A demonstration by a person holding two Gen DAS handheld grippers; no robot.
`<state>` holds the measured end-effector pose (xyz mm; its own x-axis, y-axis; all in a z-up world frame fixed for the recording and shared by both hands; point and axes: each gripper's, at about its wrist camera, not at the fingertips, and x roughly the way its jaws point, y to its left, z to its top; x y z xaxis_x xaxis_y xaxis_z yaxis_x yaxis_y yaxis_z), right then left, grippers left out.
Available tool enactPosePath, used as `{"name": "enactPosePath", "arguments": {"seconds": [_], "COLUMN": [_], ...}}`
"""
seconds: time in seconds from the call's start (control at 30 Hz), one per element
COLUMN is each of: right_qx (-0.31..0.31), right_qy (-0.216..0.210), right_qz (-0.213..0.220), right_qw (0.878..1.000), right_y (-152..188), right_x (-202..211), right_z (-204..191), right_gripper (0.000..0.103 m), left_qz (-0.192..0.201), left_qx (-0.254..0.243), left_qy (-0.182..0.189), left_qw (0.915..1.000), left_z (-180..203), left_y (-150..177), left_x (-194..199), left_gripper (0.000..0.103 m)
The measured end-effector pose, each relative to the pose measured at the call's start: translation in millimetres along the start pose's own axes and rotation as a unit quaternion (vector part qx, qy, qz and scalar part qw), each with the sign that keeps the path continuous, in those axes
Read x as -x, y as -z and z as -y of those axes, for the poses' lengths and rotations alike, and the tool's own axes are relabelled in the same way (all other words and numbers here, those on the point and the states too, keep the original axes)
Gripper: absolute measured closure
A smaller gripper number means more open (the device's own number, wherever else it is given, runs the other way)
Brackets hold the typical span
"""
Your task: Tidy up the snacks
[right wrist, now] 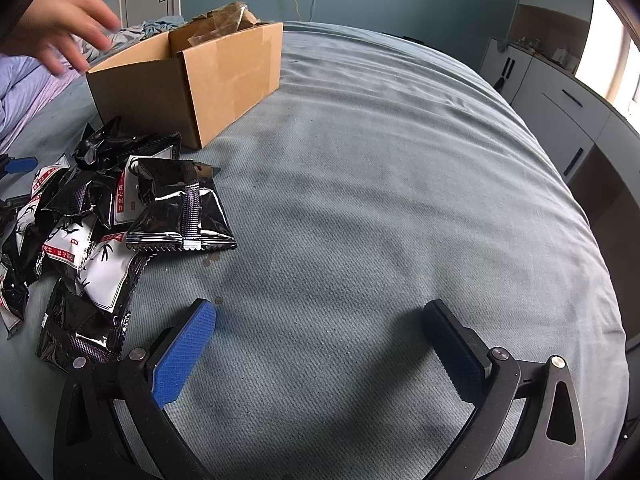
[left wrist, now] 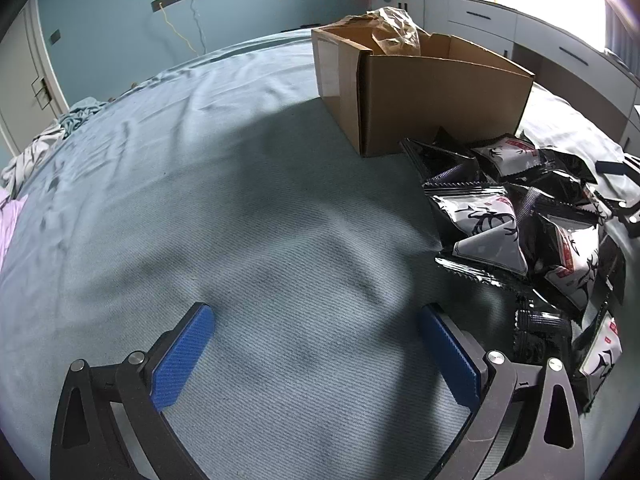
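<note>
A pile of black-and-white snack packets (left wrist: 520, 224) lies on the blue-grey bed cover, in front of an open cardboard box (left wrist: 424, 92) with crumpled brown paper inside. In the right wrist view the pile (right wrist: 100, 216) is at the left and the box (right wrist: 192, 76) behind it. My left gripper (left wrist: 316, 332) is open and empty, low over the cover, left of the pile. My right gripper (right wrist: 320, 328) is open and empty, right of the pile. Part of the left gripper's blue pad (right wrist: 20, 165) shows at the far left edge.
A bare hand (right wrist: 60, 24) hovers at the upper left, beside the box. Crumpled bedding (left wrist: 44, 140) lies at the far bed edge. White drawers (right wrist: 560, 112) stand to the right of the bed. The bed cover (right wrist: 380, 160) is wide and flat.
</note>
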<state>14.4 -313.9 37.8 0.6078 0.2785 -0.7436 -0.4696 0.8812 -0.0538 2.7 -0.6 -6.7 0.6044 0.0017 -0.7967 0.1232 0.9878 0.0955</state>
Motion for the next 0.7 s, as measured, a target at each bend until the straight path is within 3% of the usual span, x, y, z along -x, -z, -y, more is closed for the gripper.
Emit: {"name": "enactPosePath", "arguments": {"seconds": [0.7], "right_qx": [0.000], "right_qy": [0.000], "right_qz": [0.000], "right_qw": [1.000], "right_y": [0.2], "right_x": [-0.1], "right_z": [-0.2], "right_gripper": [0.000], "left_qz": [-0.002], "left_qx": [0.000], "left_qy": [0.000], "left_qw": [1.0000], "left_z": [-0.1], "left_y": [-1.0], "left_x": [2.6], "left_gripper": [0.000]}}
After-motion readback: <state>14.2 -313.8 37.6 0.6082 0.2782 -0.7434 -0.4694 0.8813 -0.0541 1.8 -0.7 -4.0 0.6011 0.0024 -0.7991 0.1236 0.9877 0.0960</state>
